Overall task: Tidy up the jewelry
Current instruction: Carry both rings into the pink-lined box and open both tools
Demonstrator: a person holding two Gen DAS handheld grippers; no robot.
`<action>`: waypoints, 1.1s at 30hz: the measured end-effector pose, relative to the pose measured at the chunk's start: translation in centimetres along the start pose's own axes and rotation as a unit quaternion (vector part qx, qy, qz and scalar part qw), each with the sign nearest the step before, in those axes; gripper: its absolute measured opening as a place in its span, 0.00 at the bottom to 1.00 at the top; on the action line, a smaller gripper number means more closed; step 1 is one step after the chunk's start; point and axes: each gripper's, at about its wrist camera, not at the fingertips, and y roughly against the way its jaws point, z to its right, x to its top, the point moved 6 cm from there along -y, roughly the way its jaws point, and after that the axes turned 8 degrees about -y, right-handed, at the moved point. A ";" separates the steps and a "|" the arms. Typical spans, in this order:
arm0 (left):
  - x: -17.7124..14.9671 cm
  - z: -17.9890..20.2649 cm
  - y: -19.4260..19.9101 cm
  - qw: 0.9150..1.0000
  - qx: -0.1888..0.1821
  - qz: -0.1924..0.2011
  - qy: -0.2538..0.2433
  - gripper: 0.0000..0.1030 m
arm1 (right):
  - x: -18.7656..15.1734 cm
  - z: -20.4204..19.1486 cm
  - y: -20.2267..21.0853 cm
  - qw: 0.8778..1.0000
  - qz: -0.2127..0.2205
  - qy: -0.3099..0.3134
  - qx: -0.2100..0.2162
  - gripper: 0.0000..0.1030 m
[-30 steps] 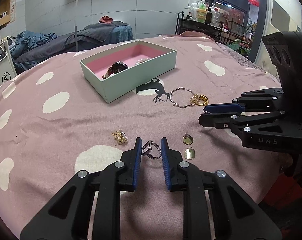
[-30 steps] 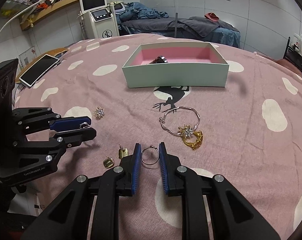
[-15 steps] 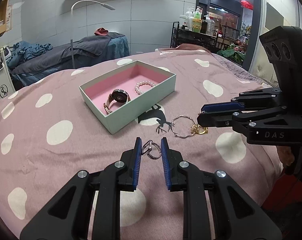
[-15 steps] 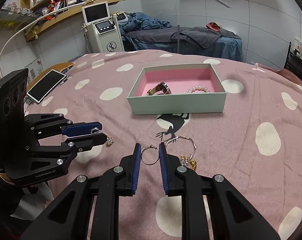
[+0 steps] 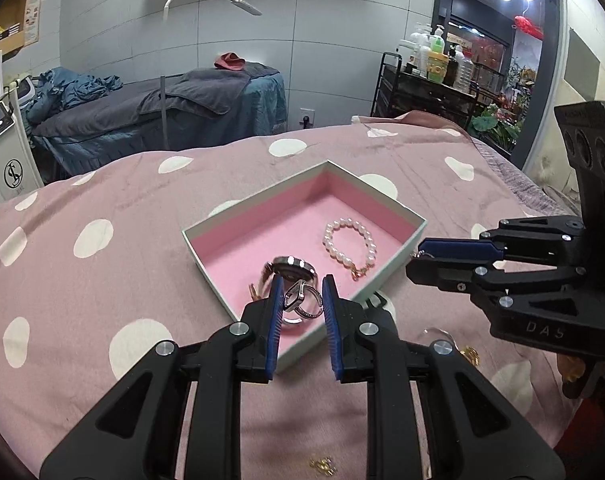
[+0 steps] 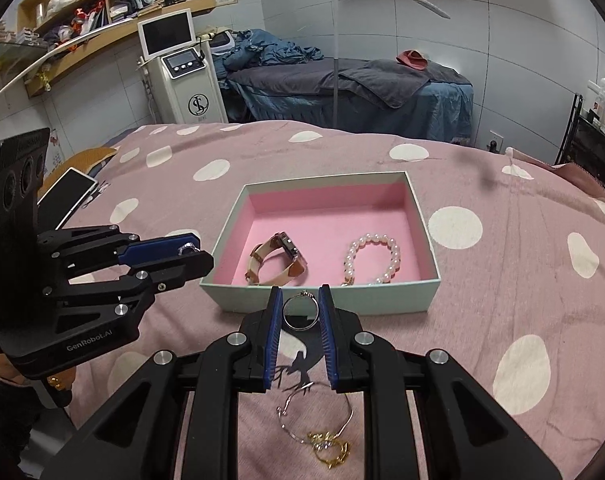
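My left gripper (image 5: 301, 300) is shut on a silver double ring (image 5: 302, 301) and holds it over the near corner of the mint box with pink lining (image 5: 418, 226). My right gripper (image 6: 301, 307) is shut on a thin silver ring (image 6: 301, 312) just in front of the box's near wall (image 6: 318, 298). In the box lie a watch (image 6: 280, 258) and a pearl bracelet (image 6: 376, 256). Each gripper shows in the other's view, the right one (image 5: 416, 258) and the left one (image 6: 190, 254).
A silver bangle (image 6: 316, 412) and a gold piece (image 6: 330, 450) lie on the pink dotted bedspread (image 6: 502, 280) below my right gripper. A small gold item (image 5: 322, 466) lies near the bed's front edge. A tablet (image 6: 68, 196) rests at the left.
Both grippers rose and moved forward toward the box with their rings. The left one now hangs over the box's near corner; the loose pieces dropped below and behind.
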 end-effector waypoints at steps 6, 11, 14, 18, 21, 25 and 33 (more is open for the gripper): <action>2.1 -2.2 -4.3 0.999 -0.003 -0.035 0.023 0.20 | 1.7 0.8 -2.9 1.000 -0.017 -0.008 -0.018 0.17; 2.7 -3.2 -7.8 0.997 0.007 -0.064 0.031 0.20 | 2.3 1.2 -5.1 0.999 -0.030 0.001 -0.040 0.17; 2.5 -3.3 -9.6 0.996 0.011 -0.081 0.032 0.20 | 2.2 1.6 -6.1 0.998 -0.041 0.003 -0.048 0.17; 2.2 -3.4 -10.9 0.995 0.004 -0.096 0.042 0.20 | 2.0 1.8 -7.3 0.997 -0.054 0.010 -0.056 0.17; 2.1 -3.4 -11.5 0.994 0.005 -0.103 0.045 0.20 | 1.8 1.9 -7.9 0.996 -0.064 0.014 -0.060 0.17; 2.0 -3.1 -12.0 0.993 0.002 -0.108 0.044 0.20 | 1.7 2.0 -8.5 0.995 -0.070 0.019 -0.067 0.17; 1.9 -2.9 -12.3 0.993 0.008 -0.114 0.040 0.20 | 1.5 2.0 -8.7 0.995 -0.071 0.023 -0.071 0.18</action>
